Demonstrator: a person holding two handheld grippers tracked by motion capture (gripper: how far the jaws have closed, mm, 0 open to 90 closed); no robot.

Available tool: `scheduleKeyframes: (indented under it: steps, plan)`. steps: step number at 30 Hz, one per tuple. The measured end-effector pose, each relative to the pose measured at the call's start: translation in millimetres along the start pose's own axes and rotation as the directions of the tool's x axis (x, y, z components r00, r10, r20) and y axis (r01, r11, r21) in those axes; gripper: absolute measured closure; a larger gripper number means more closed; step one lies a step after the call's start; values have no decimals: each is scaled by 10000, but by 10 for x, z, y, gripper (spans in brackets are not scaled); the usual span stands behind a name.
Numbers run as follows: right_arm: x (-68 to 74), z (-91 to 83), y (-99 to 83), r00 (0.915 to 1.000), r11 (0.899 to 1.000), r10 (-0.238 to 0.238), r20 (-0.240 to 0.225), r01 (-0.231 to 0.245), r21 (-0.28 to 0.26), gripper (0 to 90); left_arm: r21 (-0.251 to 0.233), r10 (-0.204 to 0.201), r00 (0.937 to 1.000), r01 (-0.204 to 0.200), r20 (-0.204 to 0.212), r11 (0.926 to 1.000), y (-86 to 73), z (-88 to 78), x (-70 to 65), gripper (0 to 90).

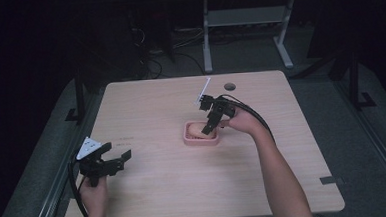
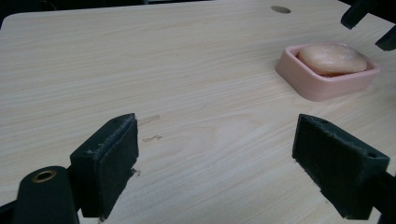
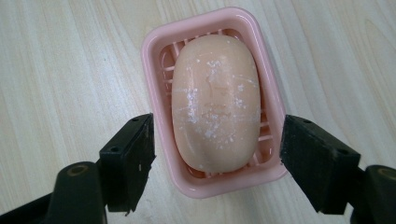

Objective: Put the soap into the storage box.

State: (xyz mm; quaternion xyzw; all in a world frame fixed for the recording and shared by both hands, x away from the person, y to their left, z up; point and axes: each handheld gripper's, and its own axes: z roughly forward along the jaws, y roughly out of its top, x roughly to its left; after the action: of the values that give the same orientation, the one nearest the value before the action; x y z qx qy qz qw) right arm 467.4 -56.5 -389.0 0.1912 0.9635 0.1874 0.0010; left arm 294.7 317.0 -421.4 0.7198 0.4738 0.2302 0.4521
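Note:
A pink soap dish [image 1: 201,138] [image 2: 322,84] [image 3: 154,70] sits near the middle of the table, with a peach bar of soap [image 1: 195,130] [image 2: 332,58] [image 3: 215,102] lying in it. My right gripper [image 1: 211,126] [image 3: 217,161] hangs just above the dish, open, its jaws straddling the dish's near end without touching the soap. My left gripper [image 1: 118,160] [image 2: 215,163] is open near the table's left front, holding nothing, well apart from the dish.
The light wooden table [image 1: 159,180] has a round cable hole [image 1: 230,86] [image 2: 280,9] at the back. Beyond the table stand a desk frame's legs [image 1: 206,37] and cables on a dark floor.

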Motion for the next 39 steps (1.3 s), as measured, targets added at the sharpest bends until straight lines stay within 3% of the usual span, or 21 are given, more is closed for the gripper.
scheduleKeyframes:
  steps: [30,39]
  plan:
    - [16,-154,-341,9989,9988,402,235,-395,-290,245,-2,78,10000,-78,6,10000,0,4,-8,142]
    - [22,-188,-542,9974,9974,664,278,-656,-313,246,-1,41,10000,-41,6,10000,1,9,-17,142]
